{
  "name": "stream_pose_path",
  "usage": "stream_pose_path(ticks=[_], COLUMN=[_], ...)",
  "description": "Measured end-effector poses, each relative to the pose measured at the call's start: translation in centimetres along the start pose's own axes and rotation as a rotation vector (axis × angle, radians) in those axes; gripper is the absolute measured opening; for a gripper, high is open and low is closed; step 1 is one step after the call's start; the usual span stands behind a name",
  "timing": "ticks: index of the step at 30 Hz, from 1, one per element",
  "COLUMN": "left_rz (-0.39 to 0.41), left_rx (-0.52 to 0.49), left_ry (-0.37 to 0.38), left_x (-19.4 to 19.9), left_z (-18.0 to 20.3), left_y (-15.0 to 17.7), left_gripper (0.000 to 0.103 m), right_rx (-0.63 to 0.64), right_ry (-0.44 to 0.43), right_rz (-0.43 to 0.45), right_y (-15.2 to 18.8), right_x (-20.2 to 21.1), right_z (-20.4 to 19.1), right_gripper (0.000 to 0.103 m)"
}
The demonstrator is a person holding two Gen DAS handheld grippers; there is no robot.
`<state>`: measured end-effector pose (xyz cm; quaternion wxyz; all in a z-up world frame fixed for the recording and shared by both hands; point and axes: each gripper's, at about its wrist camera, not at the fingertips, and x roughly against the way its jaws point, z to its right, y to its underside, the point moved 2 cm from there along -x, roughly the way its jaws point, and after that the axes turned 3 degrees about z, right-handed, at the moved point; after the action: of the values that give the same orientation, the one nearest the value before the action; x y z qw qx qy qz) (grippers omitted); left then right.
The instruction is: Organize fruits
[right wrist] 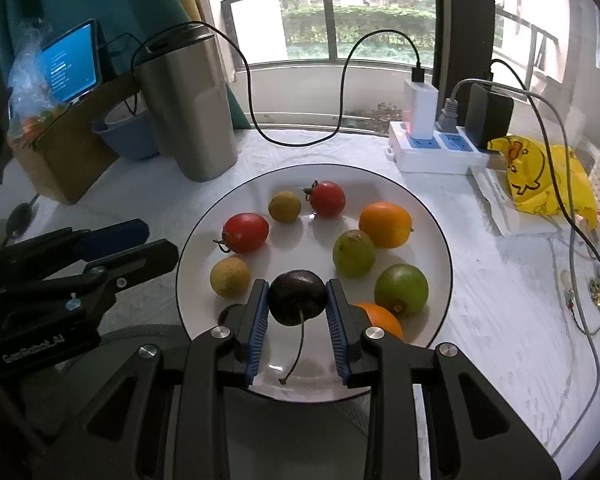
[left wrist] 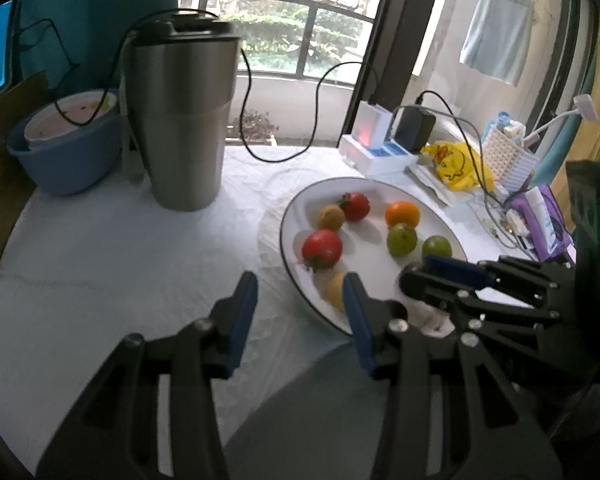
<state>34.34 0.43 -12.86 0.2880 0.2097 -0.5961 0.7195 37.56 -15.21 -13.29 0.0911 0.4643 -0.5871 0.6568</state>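
My right claw [right wrist: 297, 300] is closed on a dark cherry [right wrist: 297, 296], with one blue pad on each side of it, and the stem hangs down toward me over the near part of the plate [right wrist: 440, 240]. Only the right view shows this cherry; in the left view the right claw [left wrist: 440, 270] comes in from the right over the plate's near edge and I cannot see there what it holds. My left claw [left wrist: 300, 300] is open and holds nothing; it is over the white cloth [left wrist: 120, 260] just beside the left rim of the plate [left wrist: 288, 216], and the right view shows it [right wrist: 140, 244] at the left of the plate too. In the right view I count on the plate two red tomatoes [right wrist: 246, 232], two small yellow-brown fruits [right wrist: 230, 277], two green fruits [right wrist: 354, 253] and two oranges [right wrist: 386, 224]; the second orange is partly hidden behind my right finger. With the cherry this makes nine fruits. The left view shows fewer: two tomatoes, two yellow-brown fruits, two green ones and only one orange [left wrist: 402, 213]. Behind the plate stands one steel cup [left wrist: 180, 120] with a dark lid, and left of it one blue bowl [left wrist: 64, 152]. At the right lie one power strip [right wrist: 432, 148] and one yellow bag [right wrist: 540, 176]. The small screen [right wrist: 72, 64] at the back left is clear only in the right view.
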Motion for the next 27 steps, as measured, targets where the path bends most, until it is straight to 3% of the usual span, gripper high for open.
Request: stream_pose_path(ticks=[4, 5, 6, 8, 23, 27], left_rz=[0.003, 0.009, 0.017, 0.03, 0.071, 0.094], left_rx=[-0.011, -0.014, -0.012, -0.006, -0.017, -0.019], left_ry=[-0.008, -0.015, -0.016, -0.012, -0.03, -0.026], left_x=[0.8, 1.1, 1.5, 2.1, 7.3, 9.3], left_z=[0.3, 0.3, 0.3, 0.3, 1.8, 2.3], left_y=[0.6, 0.7, 0.8, 1.0, 3.0, 3.7], left_gripper=[0.049, 0.056, 0.069, 0.078, 0.081, 0.086], right_rx=[-0.009, -0.008, -0.009, -0.013, -0.018, -0.012], right_ry=[0.004, 0.008, 0.009, 0.012, 0.04, 0.047], right_rz=[0.023, 0.028, 0.031, 0.038, 0.108, 0.13], right_y=[0.1, 0.1, 0.2, 0.4, 2.7, 3.3], right_x=[1.2, 1.5, 1.7, 2.3, 8.7, 10.5], right_z=[-0.2, -0.3, -0.4, -0.5, -2.3, -3.0], right_gripper=[0.041, 0.042, 0.042, 0.042, 0.042, 0.042])
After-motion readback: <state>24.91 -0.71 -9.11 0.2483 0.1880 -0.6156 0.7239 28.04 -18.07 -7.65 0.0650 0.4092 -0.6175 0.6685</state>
